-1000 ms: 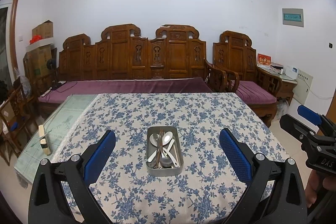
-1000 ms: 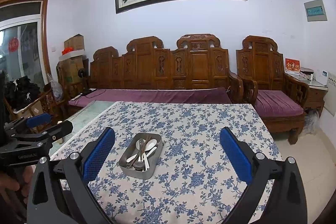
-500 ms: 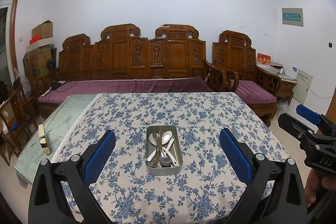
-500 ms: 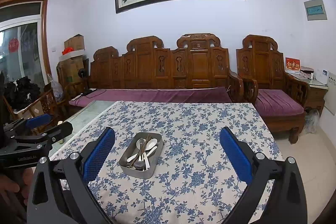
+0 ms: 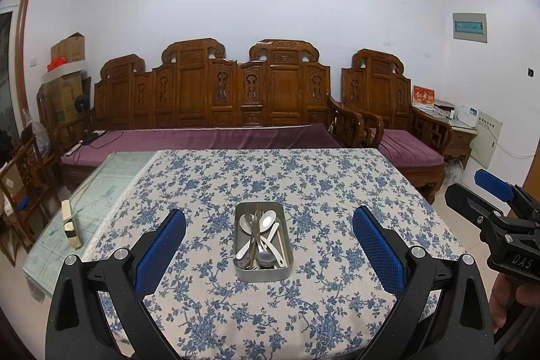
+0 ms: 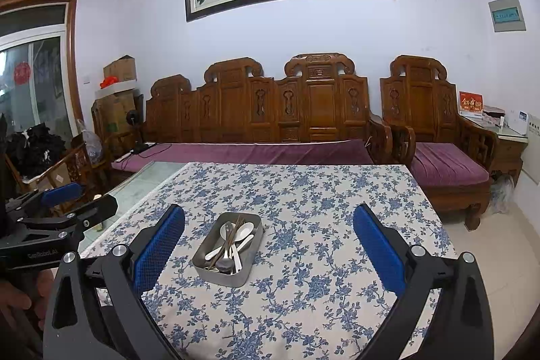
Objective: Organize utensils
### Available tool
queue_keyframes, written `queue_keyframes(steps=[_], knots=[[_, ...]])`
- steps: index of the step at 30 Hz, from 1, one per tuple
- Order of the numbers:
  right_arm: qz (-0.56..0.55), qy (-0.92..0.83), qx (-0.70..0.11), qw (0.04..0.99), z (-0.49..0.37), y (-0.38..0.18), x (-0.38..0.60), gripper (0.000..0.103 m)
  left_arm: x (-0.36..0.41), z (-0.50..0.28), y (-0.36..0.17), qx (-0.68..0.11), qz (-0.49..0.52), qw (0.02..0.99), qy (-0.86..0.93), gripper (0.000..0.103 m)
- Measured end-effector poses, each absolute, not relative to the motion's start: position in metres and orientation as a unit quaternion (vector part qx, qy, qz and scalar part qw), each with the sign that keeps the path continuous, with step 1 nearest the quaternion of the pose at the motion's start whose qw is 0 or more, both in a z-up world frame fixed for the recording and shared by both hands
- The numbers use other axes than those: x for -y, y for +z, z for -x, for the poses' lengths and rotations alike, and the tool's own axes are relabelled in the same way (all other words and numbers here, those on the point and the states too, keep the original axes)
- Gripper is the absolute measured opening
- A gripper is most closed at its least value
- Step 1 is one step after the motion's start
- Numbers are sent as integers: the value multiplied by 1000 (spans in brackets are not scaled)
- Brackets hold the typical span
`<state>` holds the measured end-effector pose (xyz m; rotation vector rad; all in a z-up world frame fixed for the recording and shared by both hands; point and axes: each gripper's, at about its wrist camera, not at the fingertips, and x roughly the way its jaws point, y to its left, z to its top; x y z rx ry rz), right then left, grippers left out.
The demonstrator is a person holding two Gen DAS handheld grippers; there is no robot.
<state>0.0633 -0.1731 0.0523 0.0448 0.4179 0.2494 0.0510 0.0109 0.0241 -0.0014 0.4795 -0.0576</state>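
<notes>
Sitting in the middle of both views, the metal tray [image 5: 263,242] holds spoons [image 5: 268,221] and chopsticks [image 5: 255,231] in a loose pile. Both the left gripper [image 5: 269,242] and right gripper [image 6: 269,242] hang with jaws wide, holding nothing. This fits sorting still to come or already finished. The flowered tablecloth [image 5: 303,184] covers the table; a wooden bench [image 5: 216,97] fills the top.

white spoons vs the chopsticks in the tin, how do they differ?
Colour: the white spoons are pale and glossy; the chopsticks are dark brown.
Shape: the spoons have broad rounded bowls; the chopsticks are thin straight sticks.
Pose: the chopsticks run along the length of the metal tin; the spoons lie angled across them.
Shared: both lie loose in the tin with metal spoons, and neither tool touches them.
</notes>
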Motion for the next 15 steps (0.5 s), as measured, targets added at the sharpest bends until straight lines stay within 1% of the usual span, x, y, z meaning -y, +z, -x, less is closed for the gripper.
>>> queue_keyframes(steps=[15], knots=[[-22,123,-206,970,-63,52,173,100,-11,-52,23,-241,-2,970,-29,96]])
